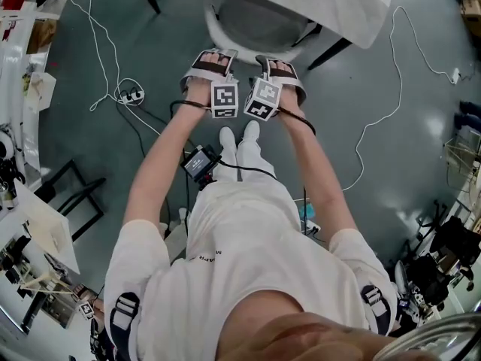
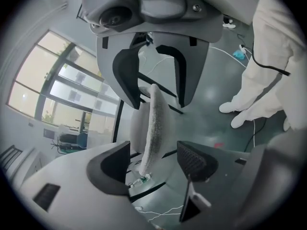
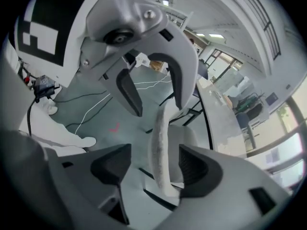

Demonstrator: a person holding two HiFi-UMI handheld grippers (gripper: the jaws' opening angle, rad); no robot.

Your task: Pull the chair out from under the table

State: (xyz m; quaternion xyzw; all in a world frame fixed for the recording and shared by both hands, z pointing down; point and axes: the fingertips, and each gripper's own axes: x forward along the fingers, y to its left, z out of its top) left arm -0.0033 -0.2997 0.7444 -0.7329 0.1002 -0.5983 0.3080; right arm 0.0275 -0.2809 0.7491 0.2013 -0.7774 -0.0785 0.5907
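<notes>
In the head view the chair has a grey seat and a curved white backrest, and it stands tucked under the white table. Both grippers are at the top rim of the backrest, the left gripper beside the right gripper. In the left gripper view the backrest edge runs between the jaws of the left gripper, and the pads stand clear of it. The right gripper view shows the same: the backrest edge sits inside the open right gripper, untouched.
White and black cables trail over the grey floor, with a power strip to the left. Black table legs flank the chair. The person's white shoes stand just behind the grippers. Cluttered desks line the left side.
</notes>
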